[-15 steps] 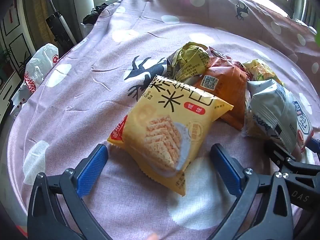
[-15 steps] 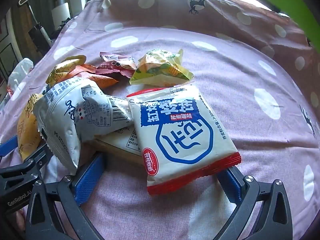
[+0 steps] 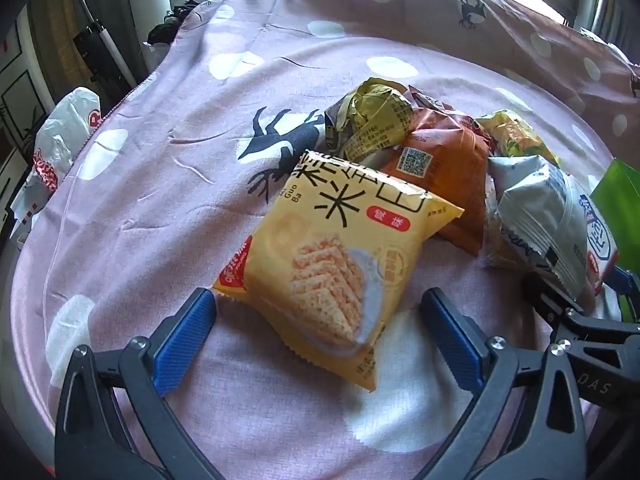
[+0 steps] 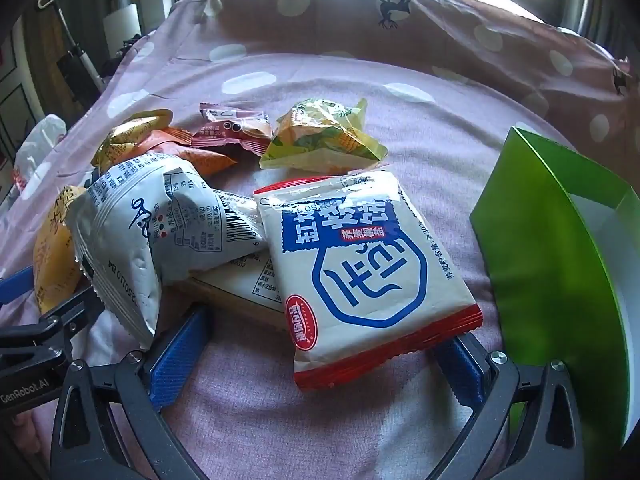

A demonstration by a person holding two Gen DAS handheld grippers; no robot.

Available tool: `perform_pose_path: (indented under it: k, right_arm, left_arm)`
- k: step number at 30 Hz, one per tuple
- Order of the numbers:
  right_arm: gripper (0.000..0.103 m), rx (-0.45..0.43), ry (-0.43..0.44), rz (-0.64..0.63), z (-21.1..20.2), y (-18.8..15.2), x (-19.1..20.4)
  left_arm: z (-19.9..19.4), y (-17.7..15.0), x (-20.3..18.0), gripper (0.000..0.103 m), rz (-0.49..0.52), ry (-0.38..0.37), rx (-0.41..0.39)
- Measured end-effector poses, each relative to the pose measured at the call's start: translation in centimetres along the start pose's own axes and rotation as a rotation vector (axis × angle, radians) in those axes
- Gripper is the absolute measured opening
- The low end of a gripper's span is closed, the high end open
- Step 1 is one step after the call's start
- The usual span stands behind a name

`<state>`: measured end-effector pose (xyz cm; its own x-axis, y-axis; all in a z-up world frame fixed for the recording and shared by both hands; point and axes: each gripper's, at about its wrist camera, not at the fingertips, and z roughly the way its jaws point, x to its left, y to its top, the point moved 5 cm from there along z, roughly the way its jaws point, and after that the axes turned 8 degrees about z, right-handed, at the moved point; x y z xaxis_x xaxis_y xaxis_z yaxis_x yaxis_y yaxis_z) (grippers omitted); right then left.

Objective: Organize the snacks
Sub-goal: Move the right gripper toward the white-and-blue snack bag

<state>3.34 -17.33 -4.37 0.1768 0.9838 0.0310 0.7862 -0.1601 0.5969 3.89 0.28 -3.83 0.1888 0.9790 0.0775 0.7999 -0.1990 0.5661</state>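
A heap of snack packets lies on a pink spotted cloth (image 3: 160, 208). My left gripper (image 3: 318, 312) is open, its blue pads on either side of the near end of a yellow rice-cracker packet (image 3: 340, 256). My right gripper (image 4: 320, 340) is open too, straddling the near edge of a white packet with blue print and red trim (image 4: 368, 264). A crumpled grey-white packet (image 4: 160, 236) leans at its left, over a flat beige packet (image 4: 244, 284). Behind lie an orange packet (image 3: 444, 176), a yellow-green one (image 4: 324, 136) and a small pink one (image 4: 232, 128).
A green box with a white inside (image 4: 560, 264) stands at the right of the right wrist view, close to the right finger. The cloth's left edge drops off toward a white plastic bag (image 3: 60, 144) and room clutter. Windows run along the back.
The green box has come into view at the right in both views. The packets look slightly nearer between the fingers; both grippers stay open.
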Motion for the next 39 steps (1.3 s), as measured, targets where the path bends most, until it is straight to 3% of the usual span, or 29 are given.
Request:
perform_pose_path:
  k: [7,16,23,25,28,32,37,39]
  right_arm:
    - [0.103,0.001,-0.002,-0.001,0.0,0.1,0.1]
    - [0.103,0.001,0.0,0.0,0.1,0.1,0.0]
    - [0.103,0.022,-0.023,0.029,0.1,0.3,0.2]
    - [0.103,0.049,0.004,0.034,-0.7,0.2,0.4]
    - [0.103,0.06,0.121,0.096,-3.2,1.0,0.8]
    - [0.102,0.017,0.208,0.121,-6.4,2.1,1.2]
    - [0.083,0.008,0.32,0.168,-8.5,3.2,1.2]
    - [0.067,0.017,0.323,0.194,-8.1,3.6,0.5]
  left_arm:
    - [-1.2,-0.4,-0.2,0.099,0.002,-0.028,-0.019]
    - [-4.2,0.5,1.7,0.099,-0.063,-0.069,-0.121]
    - [-4.7,0.5,2.7,0.099,-0.109,-0.106,-0.125]
    - [-5.2,0.5,2.7,0.098,-0.105,-0.115,-0.14]
    - [-5.7,0.6,3.0,0.098,-0.113,-0.138,-0.158]
    - [-5.7,0.6,3.2,0.094,-0.142,-0.171,-0.154]
    - [-5.9,0.6,2.3,0.089,-0.119,-0.198,-0.152]
    - [-6.1,0.7,1.8,0.086,-0.111,-0.22,-0.157]
